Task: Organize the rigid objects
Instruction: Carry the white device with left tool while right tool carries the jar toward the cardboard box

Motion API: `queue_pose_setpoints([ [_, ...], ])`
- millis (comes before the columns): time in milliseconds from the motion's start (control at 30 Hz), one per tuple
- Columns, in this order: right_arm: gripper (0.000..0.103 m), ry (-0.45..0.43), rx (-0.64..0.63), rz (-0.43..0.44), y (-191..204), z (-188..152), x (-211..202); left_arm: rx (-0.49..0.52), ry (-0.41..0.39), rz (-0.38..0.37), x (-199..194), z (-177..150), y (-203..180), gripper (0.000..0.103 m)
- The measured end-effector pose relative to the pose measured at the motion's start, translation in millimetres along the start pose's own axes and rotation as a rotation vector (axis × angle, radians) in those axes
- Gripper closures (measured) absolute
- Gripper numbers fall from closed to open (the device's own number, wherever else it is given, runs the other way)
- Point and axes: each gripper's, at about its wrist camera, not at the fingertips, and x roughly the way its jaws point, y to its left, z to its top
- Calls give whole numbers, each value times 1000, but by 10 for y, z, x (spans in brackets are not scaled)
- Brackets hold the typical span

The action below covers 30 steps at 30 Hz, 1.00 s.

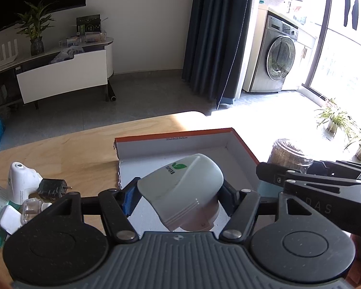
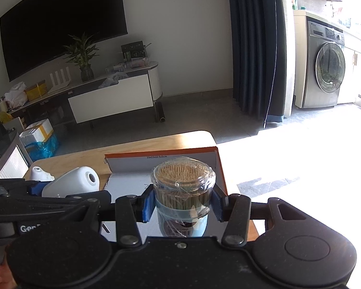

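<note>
Toothpick jar [image 2: 183,193], upright, is clenched by the right gripper [image 2: 183,204] above the orange-rimmed box [image 2: 221,168]; the left gripper [image 1: 180,200] grasps a tilted white plug-in device [image 1: 183,190].

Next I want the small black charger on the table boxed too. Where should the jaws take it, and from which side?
Grip the black charger across its two flat side faces, coming down from above. It lies flat on the wooden table with its prongs pointing right, and the white mosquito-repellent heater and a clear plug-in bottle crowd its left and near sides, so a side approach looks blocked.
</note>
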Motion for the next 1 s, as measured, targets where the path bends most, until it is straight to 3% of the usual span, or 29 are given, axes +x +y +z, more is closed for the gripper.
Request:
queue_pose_setpoints([
  [1000,45,95,-8,-9,-66,216,554,-43,56,14,408,134,153,35],
])
